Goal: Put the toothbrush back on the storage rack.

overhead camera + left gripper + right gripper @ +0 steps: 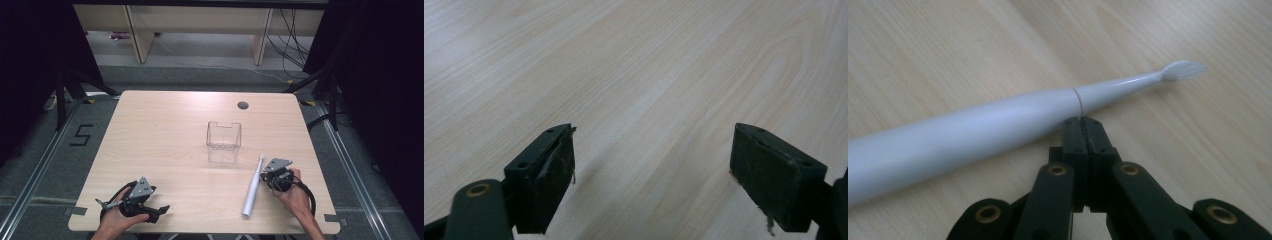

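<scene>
At the near edge of the table (165,115), the left gripper (159,212) is lying low in the person's left hand (116,222), pointing toward the table's right. Its own view is showing what the high view cannot: the two jaws are standing wide apart with nothing between them, over bare wood grain (639,75).

Across the near edge, the right hand (296,200) is holding the right gripper (264,176) just beside the toothbrush (253,186), at its upper half. In the high view the jaws are too small to read. The right gripper view is settling it: the right gripper (1083,122) has its jaws pressed together, gripping nothing, and their tips are sitting right at the toothbrush (973,130) near the seam where the thick handle narrows into the neck; whether they are touching it cannot be told.

The toothbrush is lying flat on the table, handle end toward the person and bristle head (1182,70) pointing away, slightly tilted toward the bin (224,142).

Farther out, near the table's middle, the clear bin is standing upright and apart from the toothbrush. Beyond it, a dark round hole (243,105) is showing near the far edge.
</scene>
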A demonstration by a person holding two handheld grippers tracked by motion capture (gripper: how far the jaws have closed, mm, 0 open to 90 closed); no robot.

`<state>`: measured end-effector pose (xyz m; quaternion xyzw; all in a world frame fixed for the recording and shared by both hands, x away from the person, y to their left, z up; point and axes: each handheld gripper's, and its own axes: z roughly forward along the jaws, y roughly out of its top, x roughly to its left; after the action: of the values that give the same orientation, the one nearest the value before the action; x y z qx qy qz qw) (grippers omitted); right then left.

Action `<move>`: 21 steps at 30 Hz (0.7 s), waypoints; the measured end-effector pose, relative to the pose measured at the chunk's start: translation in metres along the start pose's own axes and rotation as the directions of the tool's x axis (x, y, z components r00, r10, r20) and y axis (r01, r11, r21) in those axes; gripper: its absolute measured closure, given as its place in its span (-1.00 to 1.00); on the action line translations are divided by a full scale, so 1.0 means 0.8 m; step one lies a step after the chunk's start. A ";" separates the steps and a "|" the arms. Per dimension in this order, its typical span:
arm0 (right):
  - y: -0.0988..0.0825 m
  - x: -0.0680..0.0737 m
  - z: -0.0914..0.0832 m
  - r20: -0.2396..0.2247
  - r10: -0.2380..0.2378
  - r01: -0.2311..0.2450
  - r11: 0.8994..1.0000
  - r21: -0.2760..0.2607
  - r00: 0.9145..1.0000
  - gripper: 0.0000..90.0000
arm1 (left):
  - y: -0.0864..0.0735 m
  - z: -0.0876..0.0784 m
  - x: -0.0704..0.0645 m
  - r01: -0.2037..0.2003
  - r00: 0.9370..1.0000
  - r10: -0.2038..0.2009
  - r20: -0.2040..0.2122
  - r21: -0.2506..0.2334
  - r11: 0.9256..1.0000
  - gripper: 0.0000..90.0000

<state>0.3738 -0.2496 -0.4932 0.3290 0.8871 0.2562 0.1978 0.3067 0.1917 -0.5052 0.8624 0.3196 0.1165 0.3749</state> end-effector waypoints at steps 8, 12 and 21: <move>0.016 0.005 0.008 0.005 -0.016 0.015 1.000 0.017 1.000 0.96 | 0.000 -0.001 0.001 -0.006 1.000 0.006 -0.007 0.005 1.000 -0.61; 0.016 -0.006 0.000 -0.002 0.050 -0.050 0.999 -0.015 0.999 0.67 | 0.000 -0.001 0.000 0.003 1.000 -0.003 -0.006 0.005 1.000 -0.61; 0.021 -0.002 -0.027 -0.051 0.241 -0.243 0.969 -0.040 0.969 0.14 | -0.001 0.000 -0.001 0.013 1.000 -0.013 0.002 -0.012 1.000 -0.61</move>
<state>0.3714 -0.2468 -0.4658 0.4243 0.8385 0.3062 0.1524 0.3058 0.1917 -0.5053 0.8580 0.3244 0.1153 0.3812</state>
